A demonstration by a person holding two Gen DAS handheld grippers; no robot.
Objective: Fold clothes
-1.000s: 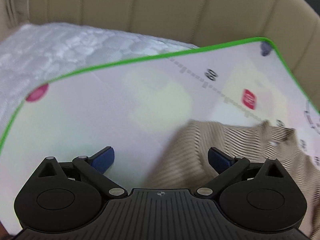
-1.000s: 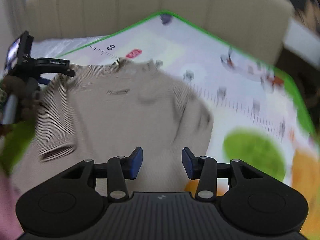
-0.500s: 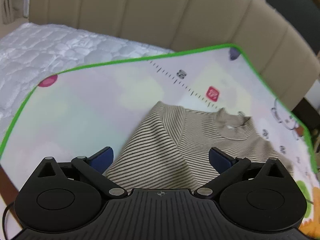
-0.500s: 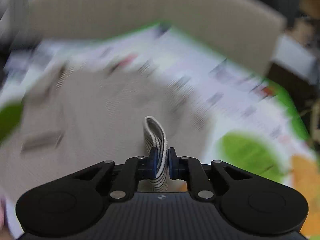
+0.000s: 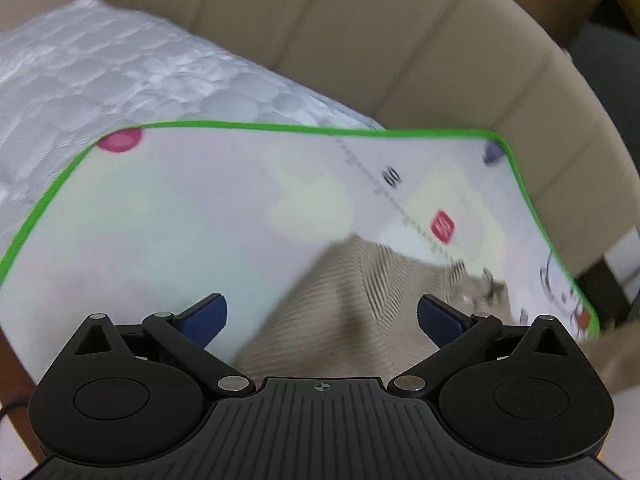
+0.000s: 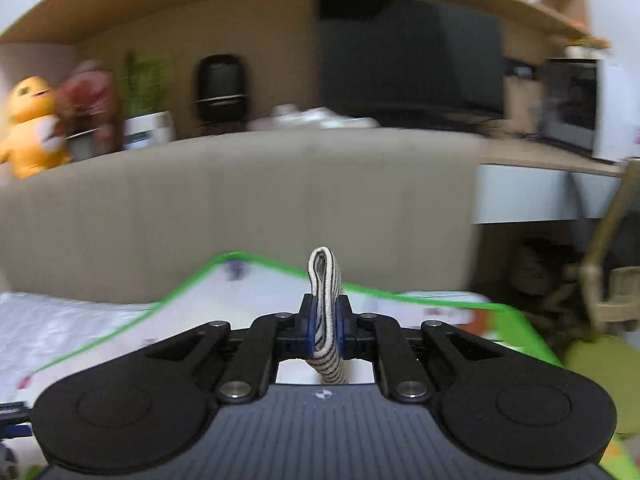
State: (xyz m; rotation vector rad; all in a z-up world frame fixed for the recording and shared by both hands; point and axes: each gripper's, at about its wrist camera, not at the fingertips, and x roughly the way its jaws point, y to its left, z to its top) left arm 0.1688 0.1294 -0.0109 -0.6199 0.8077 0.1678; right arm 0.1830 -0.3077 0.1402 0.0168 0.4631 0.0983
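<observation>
While right tongs [image 6: 325, 330] pinch fold of beige black-striped knit shirt [image 5: 352, 312], we judge fabric light, soft, floppy; it will drape and slide, so we favour hems, shoulders or cuffs for grip. Rest of shirt lies on green-edged white play mat [image 5: 180, 216] over quilted white bed [image 5: 100, 72]. Left tongs [image 5: 322, 316] wide, empty, above shirt. Versus second ago: right tongs were parted over flat shirt; now closed, raised.

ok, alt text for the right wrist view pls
The right gripper is shut on a fold of striped shirt that loops up between its blue pads. Beyond lie a green-edged play mat, a beige sofa back and blurred shelves with plush toys.
</observation>
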